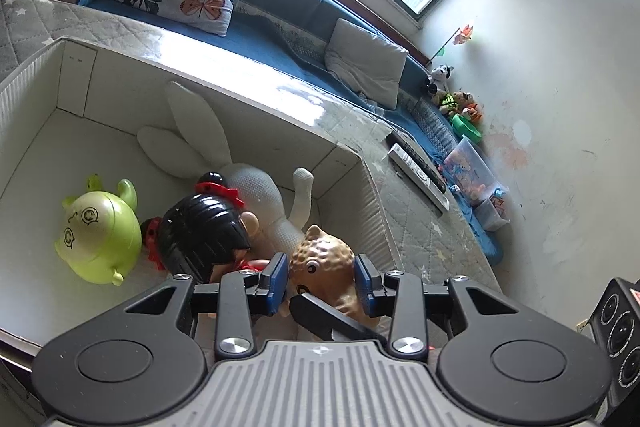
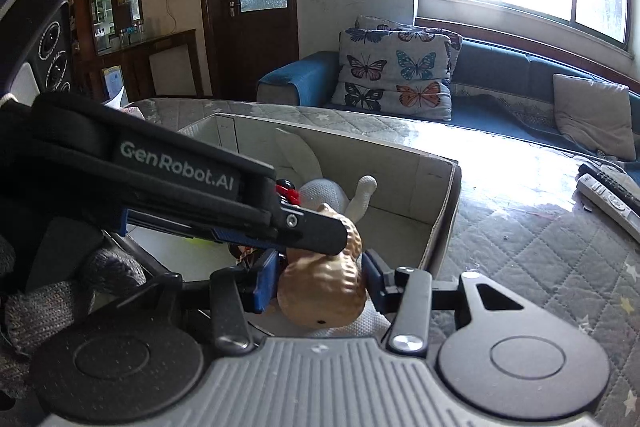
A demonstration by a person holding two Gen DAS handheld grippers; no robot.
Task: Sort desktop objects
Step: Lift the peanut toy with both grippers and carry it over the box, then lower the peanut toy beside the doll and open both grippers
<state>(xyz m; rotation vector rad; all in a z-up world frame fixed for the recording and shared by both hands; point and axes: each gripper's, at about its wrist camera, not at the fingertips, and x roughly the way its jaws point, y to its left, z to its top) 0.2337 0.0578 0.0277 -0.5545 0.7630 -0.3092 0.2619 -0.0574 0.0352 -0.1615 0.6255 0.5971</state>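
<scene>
Green round-eyed toy (image 1: 98, 229) far left of the left gripper (image 1: 322, 277), lying on the floor of the white cardboard box (image 1: 72, 79); next rightward, black-haired doll (image 1: 204, 233) with red bows, white knitted rabbit (image 1: 256, 183) behind it. Tan bumpy animal figure (image 1: 322, 263) between the blue pads (image 1: 279, 277) of that claw, inside the box's right end, both pads pressed to its sides. Same figure (image 2: 326, 287) likewise pinched in the right gripper (image 2: 320, 285); grey quilted table cover (image 2: 540, 251) and remote controls (image 2: 608, 195) off right.
</scene>
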